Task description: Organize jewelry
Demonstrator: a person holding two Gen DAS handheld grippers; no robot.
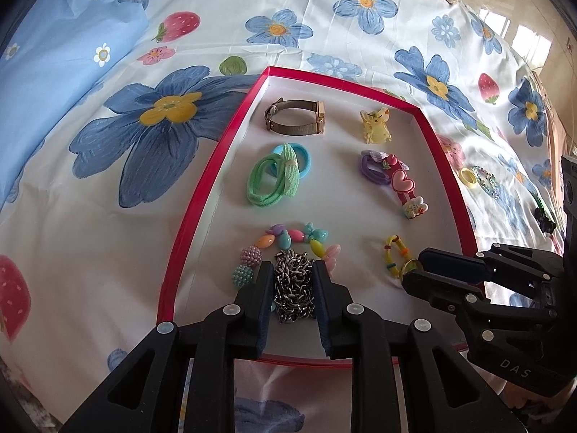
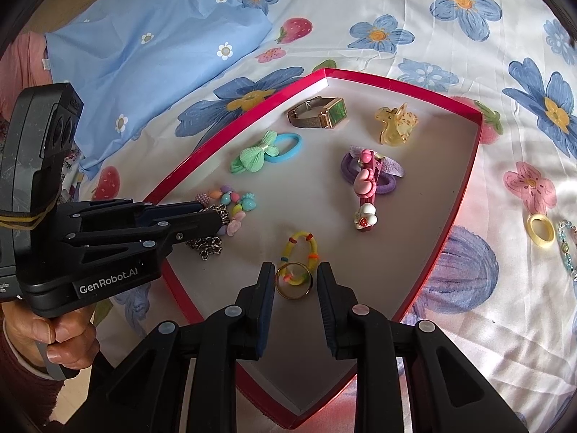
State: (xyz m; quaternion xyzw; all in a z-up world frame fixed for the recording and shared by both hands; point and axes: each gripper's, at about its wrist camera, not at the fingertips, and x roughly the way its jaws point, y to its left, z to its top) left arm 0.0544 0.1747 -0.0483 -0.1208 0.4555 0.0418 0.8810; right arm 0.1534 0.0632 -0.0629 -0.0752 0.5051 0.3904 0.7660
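Note:
A red-rimmed tray (image 1: 212, 151) (image 2: 465, 195) lies on a floral bedsheet and holds jewelry. My left gripper (image 1: 293, 270) is shut on a silver chain (image 1: 293, 290) at the tray's near left, beside a pastel bead bracelet (image 1: 285, 240). The chain hangs from it in the right wrist view (image 2: 207, 243). My right gripper (image 2: 295, 274) straddles a gold ring (image 2: 294, 283) lying on the tray floor, jaws a little wider than the ring. It lies next to a yellow beaded loop (image 2: 301, 249). In the left wrist view the right gripper (image 1: 414, 265) shows at right.
The tray also holds a watch (image 1: 294, 117), green and blue hair ties (image 1: 276, 176), a yellow claw clip (image 1: 375, 124) and a pink heart clip on purple ties (image 1: 393, 176). A yellow ring (image 2: 540, 231) and a crystal bracelet (image 2: 566, 249) lie on the sheet right of the tray.

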